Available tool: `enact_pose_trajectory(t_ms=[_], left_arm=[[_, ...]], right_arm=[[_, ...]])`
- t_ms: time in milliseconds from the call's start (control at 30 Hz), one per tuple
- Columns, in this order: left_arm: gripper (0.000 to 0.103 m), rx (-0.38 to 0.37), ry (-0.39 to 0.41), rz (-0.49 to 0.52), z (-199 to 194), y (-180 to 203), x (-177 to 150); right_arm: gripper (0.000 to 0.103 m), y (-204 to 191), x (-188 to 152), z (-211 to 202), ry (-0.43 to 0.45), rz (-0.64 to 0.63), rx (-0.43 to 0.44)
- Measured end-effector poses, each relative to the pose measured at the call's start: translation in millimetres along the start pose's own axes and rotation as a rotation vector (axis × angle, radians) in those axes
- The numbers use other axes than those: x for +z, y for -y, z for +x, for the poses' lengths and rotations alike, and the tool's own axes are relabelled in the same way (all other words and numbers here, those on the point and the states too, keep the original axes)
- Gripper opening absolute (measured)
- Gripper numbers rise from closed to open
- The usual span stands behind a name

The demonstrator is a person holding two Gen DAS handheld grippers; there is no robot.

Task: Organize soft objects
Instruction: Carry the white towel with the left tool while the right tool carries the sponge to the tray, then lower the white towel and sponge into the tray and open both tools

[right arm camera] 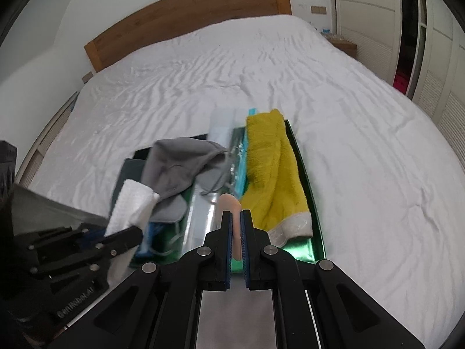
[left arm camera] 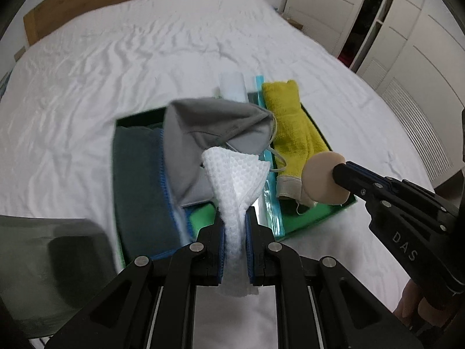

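Observation:
A green box point(left arm camera: 322, 218) point(right arm camera: 318, 232) lies on the white bed and holds soft items. Inside are a yellow towel point(left arm camera: 290, 133) point(right arm camera: 270, 168), a grey cloth point(left arm camera: 203, 133) point(right arm camera: 177, 163), a dark green cloth point(left arm camera: 139, 180) and clear packets point(left arm camera: 232, 87). My left gripper point(left arm camera: 235, 218) point(right arm camera: 136, 232) is shut on a white waffle-textured cloth point(left arm camera: 235, 180) point(right arm camera: 130, 203), held over the box. Over the box's right side, my right gripper point(right arm camera: 237, 218) point(left arm camera: 340, 171) is shut on a round beige sponge puff point(left arm camera: 324, 179) point(right arm camera: 232, 203), beside the yellow towel's lower end.
The wrinkled white bedsheet point(left arm camera: 116, 87) point(right arm camera: 348, 116) spreads all around the box. A wooden headboard point(right arm camera: 189, 14) stands at the far end. White wardrobe doors point(left arm camera: 421, 58) line the right side. A dark grey object point(left arm camera: 52, 261) sits at the lower left.

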State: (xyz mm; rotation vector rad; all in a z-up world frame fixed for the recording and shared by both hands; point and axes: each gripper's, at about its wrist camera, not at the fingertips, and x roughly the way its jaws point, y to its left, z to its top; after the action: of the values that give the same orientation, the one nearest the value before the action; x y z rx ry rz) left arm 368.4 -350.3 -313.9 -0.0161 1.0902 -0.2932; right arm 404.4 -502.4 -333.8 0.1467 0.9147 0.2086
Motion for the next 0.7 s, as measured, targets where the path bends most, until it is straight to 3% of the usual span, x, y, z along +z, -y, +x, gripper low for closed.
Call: enact_pose_trajectory(t_ms=[333, 700], left_arm=[[0.01, 0.073, -0.081, 0.001, 48, 10, -11], [0.011, 0.101, -0.068, 0.021, 50, 16, -15]], right_arm=[[0.007, 22, 5, 54, -0.076, 0.022, -0.025], [0.013, 21, 8, 64, -0.092, -0.001, -0.06]])
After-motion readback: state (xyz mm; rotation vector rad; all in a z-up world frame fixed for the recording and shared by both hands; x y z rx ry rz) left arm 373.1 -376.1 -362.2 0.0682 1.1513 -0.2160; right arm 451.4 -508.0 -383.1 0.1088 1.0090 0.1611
